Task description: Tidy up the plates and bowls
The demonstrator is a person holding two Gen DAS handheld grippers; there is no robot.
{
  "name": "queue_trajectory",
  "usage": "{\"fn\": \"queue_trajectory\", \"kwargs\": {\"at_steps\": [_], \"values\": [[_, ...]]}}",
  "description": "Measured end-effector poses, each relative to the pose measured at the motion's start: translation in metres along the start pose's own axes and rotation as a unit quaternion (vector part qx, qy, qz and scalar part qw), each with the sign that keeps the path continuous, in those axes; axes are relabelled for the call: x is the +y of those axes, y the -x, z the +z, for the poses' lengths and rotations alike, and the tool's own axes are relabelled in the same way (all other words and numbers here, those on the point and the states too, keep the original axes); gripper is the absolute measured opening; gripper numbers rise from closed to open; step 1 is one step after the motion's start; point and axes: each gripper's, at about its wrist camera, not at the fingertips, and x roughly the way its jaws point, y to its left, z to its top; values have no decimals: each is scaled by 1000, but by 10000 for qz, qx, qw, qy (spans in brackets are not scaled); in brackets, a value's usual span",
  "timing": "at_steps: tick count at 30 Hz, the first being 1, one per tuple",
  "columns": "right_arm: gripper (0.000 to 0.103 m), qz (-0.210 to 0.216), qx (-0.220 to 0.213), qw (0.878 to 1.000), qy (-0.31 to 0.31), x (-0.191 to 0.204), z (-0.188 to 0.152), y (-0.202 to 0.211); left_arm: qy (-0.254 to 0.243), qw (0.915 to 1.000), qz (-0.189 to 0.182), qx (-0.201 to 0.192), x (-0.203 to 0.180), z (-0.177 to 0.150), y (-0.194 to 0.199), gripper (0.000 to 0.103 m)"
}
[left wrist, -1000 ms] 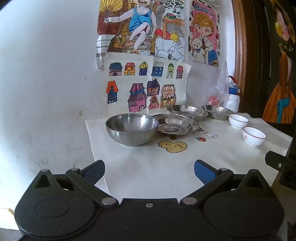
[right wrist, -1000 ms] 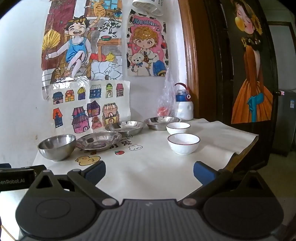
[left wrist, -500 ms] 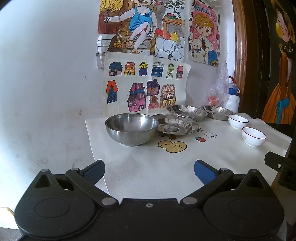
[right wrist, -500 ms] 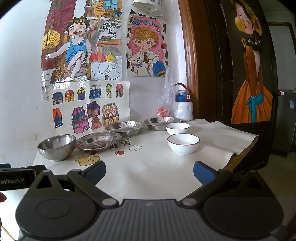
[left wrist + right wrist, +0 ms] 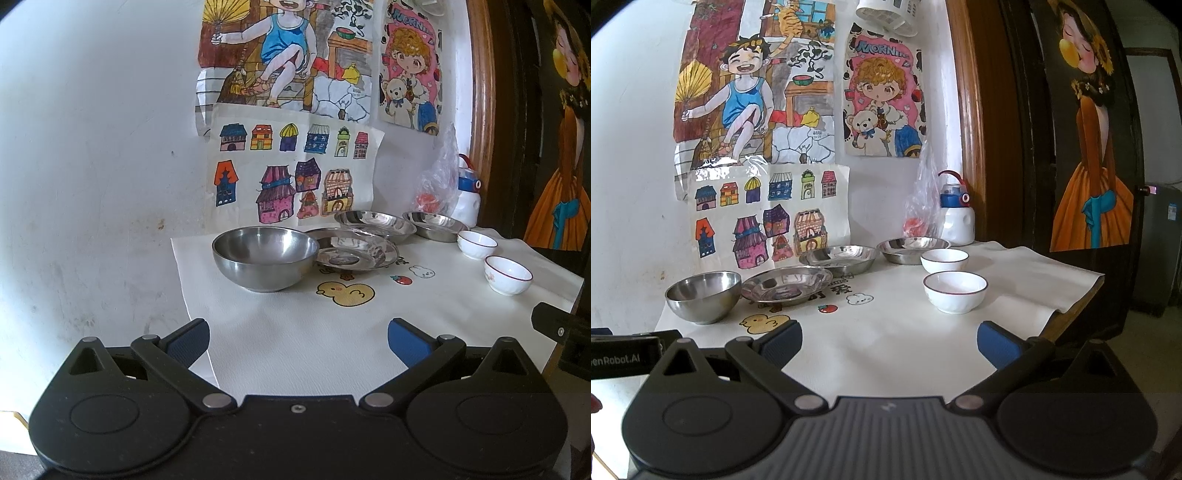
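A: Entry, left to right. Deep round stainless-steel bowl (image 5: 265,256) at the far left of the white tablecloth with cartoon prints (image 5: 303,332). Touching its right side, or just behind it, a shallow steel plate (image 5: 356,251). Then a second steel plate (image 5: 373,221) and a third (image 5: 434,223) near the wall. Two small white ceramic bowls with dark rims (image 5: 944,259) (image 5: 955,291) sit right of those, apart from each other.

B: Grippers?

A: Left gripper (image 5: 298,338) spread wide, empty, low over the near cloth. Right gripper (image 5: 889,338) likewise wide and empty. Nothing stacked yet, in my judgement.

B: Risks?

A: Steel rims are thin and slick; a pinch on a plate edge could slip or tip it. The first plate sits so close to the deep bowl that lifting either may knock the other. The cloth overhangs the right edge; a drag could pull it.

B: Unclear?

A: Whether bowl and plate actually touch. The clear plastic bag (image 5: 921,206) half hides the white bottle with a blue cap (image 5: 956,218).
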Motion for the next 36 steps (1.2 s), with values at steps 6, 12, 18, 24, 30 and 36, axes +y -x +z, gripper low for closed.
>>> {"fn": "queue_trajectory", "kwargs": {"at_steps": [6,12,18,24,30,36], "values": [[103,8,-16,10000,25,1,0,1,-4,10000,-7,16,3,0,4,102],[103,-7,-12,10000,15,1,0,1,-27,10000,27,-35,2,-3,1,102],[103,6,-7,10000,20,0,0,1,-20,10000,21,-63,-1,-2,3,102],[103,-6,-17,10000,32,1,0,2,-13,10000,18,-60,-1,-2,4,102],[103,-4,-52,10000,74,2,0,3,-13,10000,19,-69,-2,-2,5,102],[103,-1,-50,10000,73,2,0,4,-13,10000,22,-78,-2,-2,6,102]]}}
